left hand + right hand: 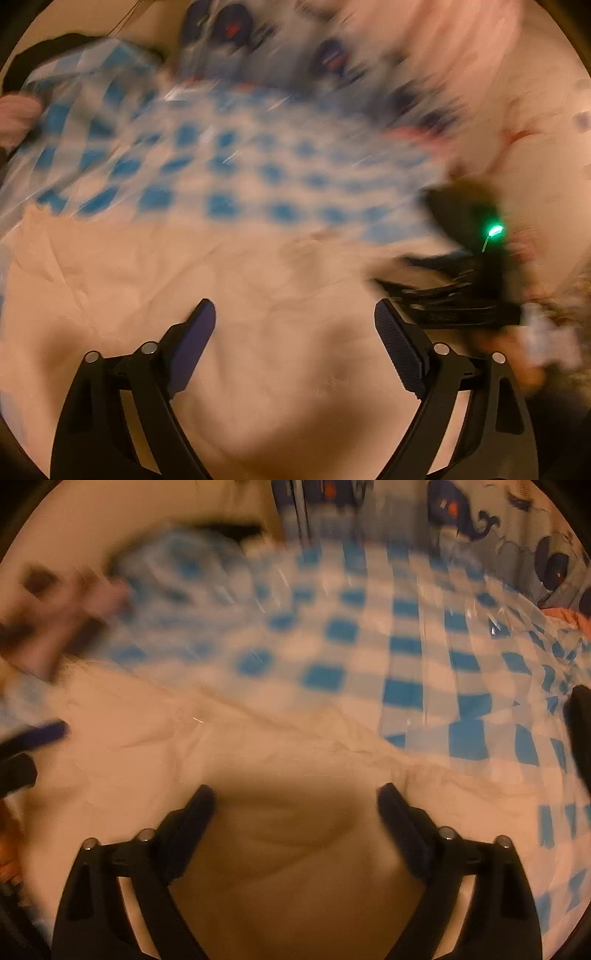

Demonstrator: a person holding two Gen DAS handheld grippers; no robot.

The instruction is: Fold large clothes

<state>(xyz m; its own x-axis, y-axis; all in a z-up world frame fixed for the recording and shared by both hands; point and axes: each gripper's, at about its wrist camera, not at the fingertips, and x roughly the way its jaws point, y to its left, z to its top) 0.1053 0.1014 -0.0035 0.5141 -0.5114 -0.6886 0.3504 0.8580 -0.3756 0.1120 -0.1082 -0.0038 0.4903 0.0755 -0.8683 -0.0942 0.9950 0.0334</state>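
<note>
Both the left gripper (294, 325) and right gripper (295, 808) hover with jaws spread wide, holding nothing, over a pale peach garment (258, 746) lying on the blue-checked counter cover (406, 657). Thin, limp, creased cloth; likely best pinched at an edge or corner.

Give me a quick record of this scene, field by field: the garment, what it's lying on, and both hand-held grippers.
garment: pale cream cloth, spread out, creased
surface: blue-and-white checked cover beneath it
left hand-held gripper: open, over the cloth, gripping nothing
right hand-held gripper: open, over the cloth, gripping nothing
background: whale-print fabric
image quality: motion blur
</note>
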